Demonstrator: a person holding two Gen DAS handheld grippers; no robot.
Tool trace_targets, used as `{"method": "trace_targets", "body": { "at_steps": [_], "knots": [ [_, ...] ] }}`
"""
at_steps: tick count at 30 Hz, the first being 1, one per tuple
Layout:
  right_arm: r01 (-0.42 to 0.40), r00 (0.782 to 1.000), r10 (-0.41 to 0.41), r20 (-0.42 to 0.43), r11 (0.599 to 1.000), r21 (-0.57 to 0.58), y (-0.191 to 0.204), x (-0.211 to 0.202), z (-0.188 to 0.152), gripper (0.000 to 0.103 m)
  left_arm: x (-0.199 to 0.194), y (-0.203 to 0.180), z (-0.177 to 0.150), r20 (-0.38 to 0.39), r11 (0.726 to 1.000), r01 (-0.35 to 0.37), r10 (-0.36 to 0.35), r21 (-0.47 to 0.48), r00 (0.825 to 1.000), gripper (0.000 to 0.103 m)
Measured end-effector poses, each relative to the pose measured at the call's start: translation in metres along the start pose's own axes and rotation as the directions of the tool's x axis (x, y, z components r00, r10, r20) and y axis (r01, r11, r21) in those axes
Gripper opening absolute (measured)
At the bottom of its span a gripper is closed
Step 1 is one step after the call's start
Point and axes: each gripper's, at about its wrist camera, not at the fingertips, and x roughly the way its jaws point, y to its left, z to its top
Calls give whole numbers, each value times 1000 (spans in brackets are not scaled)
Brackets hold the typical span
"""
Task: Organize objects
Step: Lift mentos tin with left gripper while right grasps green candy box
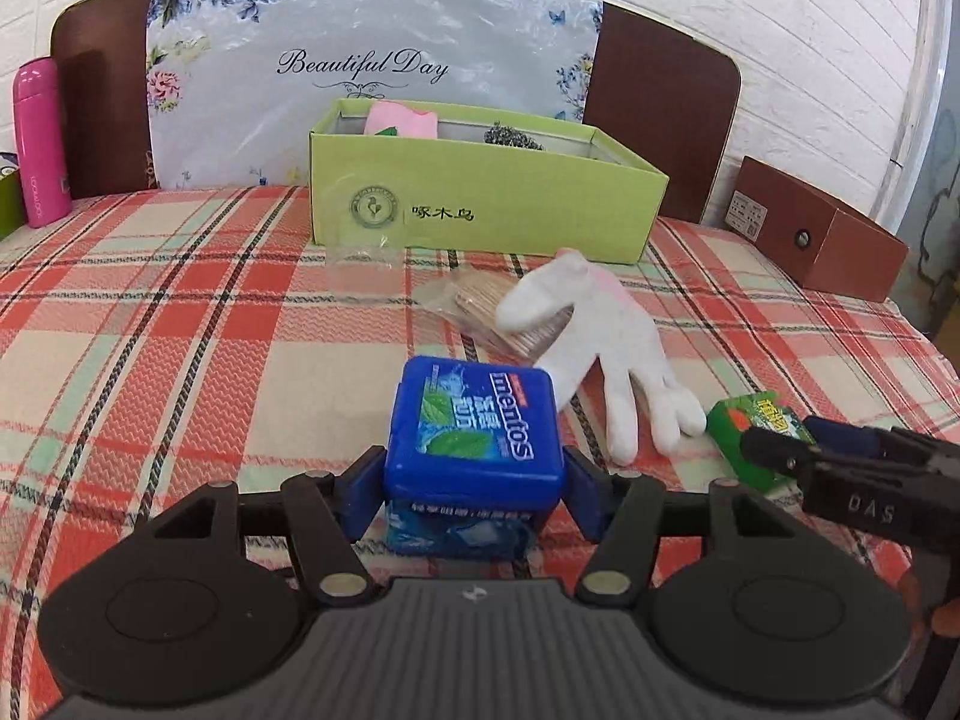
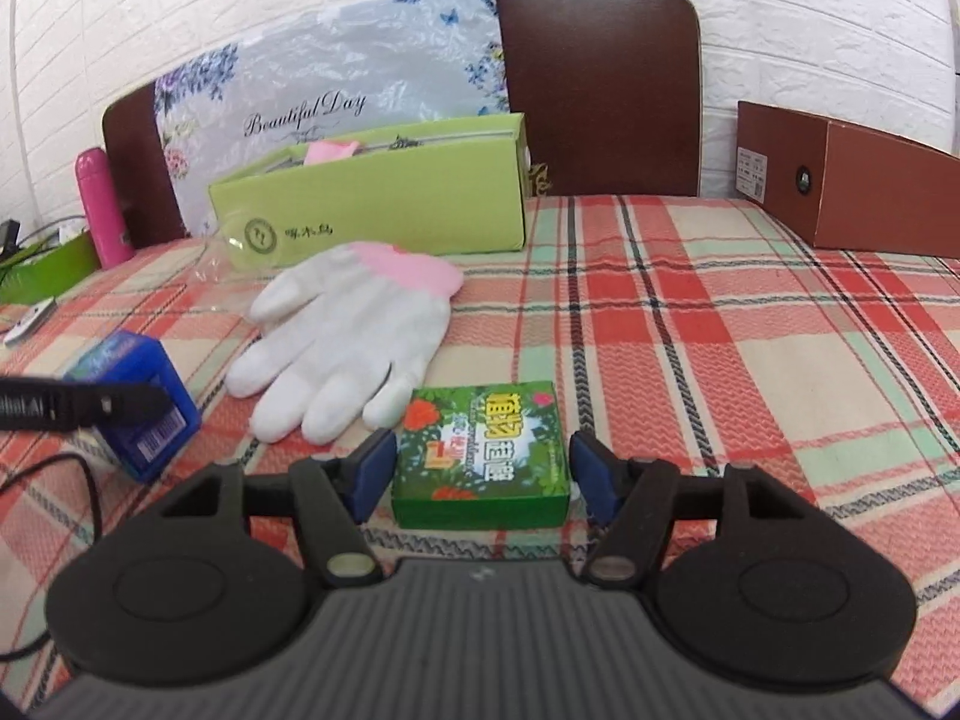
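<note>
In front of the lime-green shoebox (image 1: 480, 204), toward its left end, the left hand-held gripper (image 1: 474, 471) has its blue pads clamped on the two sides of the blue Mentos box (image 1: 474, 420). That box is hard glossy plastic: light and stiff, but slick, so the flat side walls are the right place to squeeze, low enough to clear the lid seam.

Directly before the shoebox's middle lies a white glove (image 1: 600, 336) with a pink cuff. It is limp and would sag, so it is best pinched at the cuff.

Nearer than the glove, off the shoebox's right end, the right hand-held gripper (image 2: 480, 450) straddles a small green printed carton (image 2: 480, 420). Its pads appear to press both short sides, though contact on the right one is hard to confirm. Thin card dents easily, so gentle pressure suits it.

The shoebox stands open-topped, with its near wall as the edge to clear. The plaid bed (image 1: 180, 330) to its right is bare as far as the brown box (image 2: 870, 192).
</note>
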Motion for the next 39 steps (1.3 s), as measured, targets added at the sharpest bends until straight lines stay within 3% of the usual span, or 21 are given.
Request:
{"method": "trace_targets", "body": {
  "at_steps": [3, 17, 27, 39],
  "knots": [
    [13, 1000, -13, 8, 1000, -3, 2, 1, 0, 77, -1, 3, -1, 2, 1000, -5, 5, -29, 1000, 71],
    [47, 998, -48, -32, 999, -15, 7, 9, -4, 77, 8, 0, 4, -14, 1000, -17, 16, -26, 1000, 70],
    [53, 997, -54, -51, 998, -33, 10, 13, -5, 63, 13, 5, 2, -38, 998, -7, 5, -63, 999, 63],
    [52, 997, -54, -51, 998, -41, 11, 13, -6, 61, 13, 5, 1, -27, 998, -10, 8, -64, 1000, 62]
  ]
}}
